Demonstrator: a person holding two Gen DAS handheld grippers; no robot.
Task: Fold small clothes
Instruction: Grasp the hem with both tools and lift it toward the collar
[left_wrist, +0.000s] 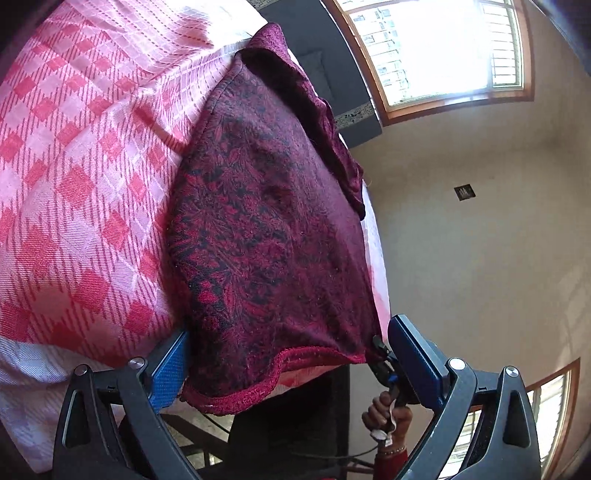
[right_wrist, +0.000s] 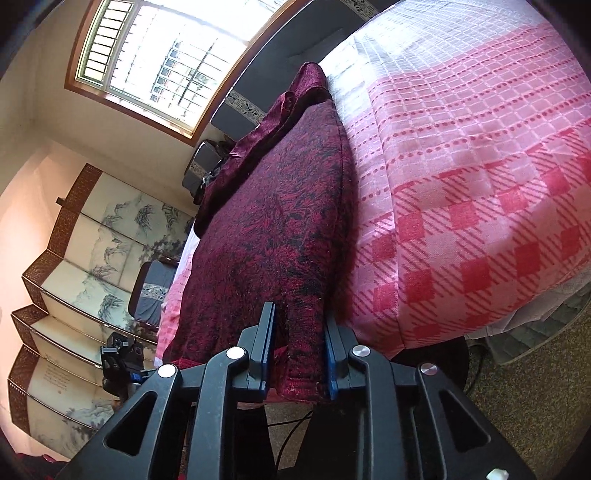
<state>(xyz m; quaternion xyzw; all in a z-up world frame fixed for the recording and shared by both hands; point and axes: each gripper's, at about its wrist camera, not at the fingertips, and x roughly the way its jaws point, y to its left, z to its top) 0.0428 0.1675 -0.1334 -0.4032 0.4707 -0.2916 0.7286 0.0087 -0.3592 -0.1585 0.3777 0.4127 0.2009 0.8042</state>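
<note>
Your left gripper (left_wrist: 291, 365) reaches toward a maroon patterned garment (left_wrist: 266, 221) spread on a pink checked bedspread (left_wrist: 85, 166). Its jaws stand wide apart, and the garment's hemmed edge (left_wrist: 277, 373) droops between them; the left finger (left_wrist: 170, 365) lies against the cloth's edge, while the right finger (left_wrist: 413, 358) stands clear of it. Nothing is clamped. Just beyond that right finger, a hand (left_wrist: 388, 417) grips the handle of your other tool, whose tip meets the garment's far corner.

Your right gripper (right_wrist: 300, 350) sits at the near corner of the same garment (right_wrist: 280, 221), its jaws drawn in on either side of the hem; the blue pads (right_wrist: 269, 339) flank the cloth closely, though a sliver of space shows at the left pad, so you cannot tell whether the pinch is firm. The garment stretches ahead of the fingers, the bedspread (right_wrist: 461, 184) to their right. Your left tool (right_wrist: 122, 358) appears low to the left, before a painted folding screen (right_wrist: 92, 258).
</note>
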